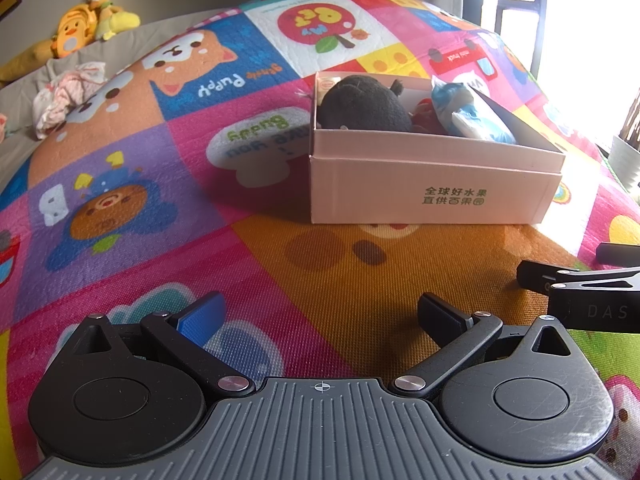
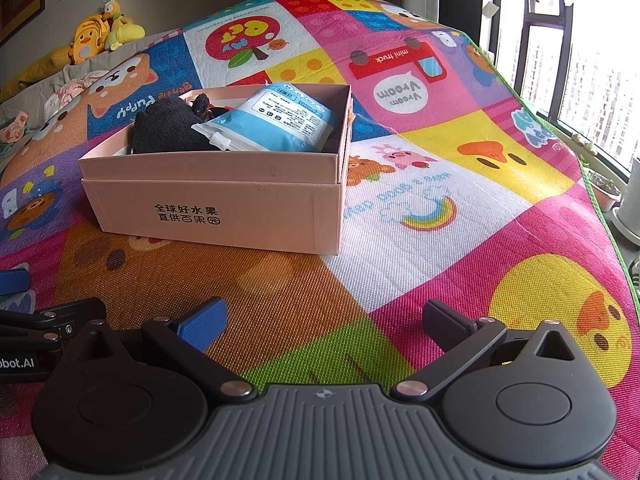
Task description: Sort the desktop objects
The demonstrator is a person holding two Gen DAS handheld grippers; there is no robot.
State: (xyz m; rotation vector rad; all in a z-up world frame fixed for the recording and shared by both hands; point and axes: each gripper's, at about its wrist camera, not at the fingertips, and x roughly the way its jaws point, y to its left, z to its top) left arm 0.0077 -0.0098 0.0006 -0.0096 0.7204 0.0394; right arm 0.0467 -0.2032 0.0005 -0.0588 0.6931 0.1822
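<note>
A pink cardboard box (image 1: pixel 432 196) stands on the colourful play mat, also in the right wrist view (image 2: pixel 216 208). Inside lie a black plush toy (image 1: pixel 362 106) (image 2: pixel 168 126), a blue-and-white pouch (image 1: pixel 470 114) (image 2: pixel 276 120) and something red, mostly hidden. My left gripper (image 1: pixel 322 316) is open and empty, low over the mat in front of the box. My right gripper (image 2: pixel 326 322) is open and empty, beside the left one and short of the box. The right gripper's fingers (image 1: pixel 560 276) show at the right edge of the left view; the left gripper's fingers (image 2: pixel 52 316) show at the left edge of the right view.
The play mat (image 1: pixel 200 240) (image 2: pixel 440 220) covers a raised surface. Yellow plush toys (image 1: pixel 88 24) (image 2: pixel 104 30) and crumpled cloth (image 1: pixel 66 94) lie at the far left. A window (image 2: pixel 580 60) and pots (image 2: pixel 628 200) lie past the mat's right edge.
</note>
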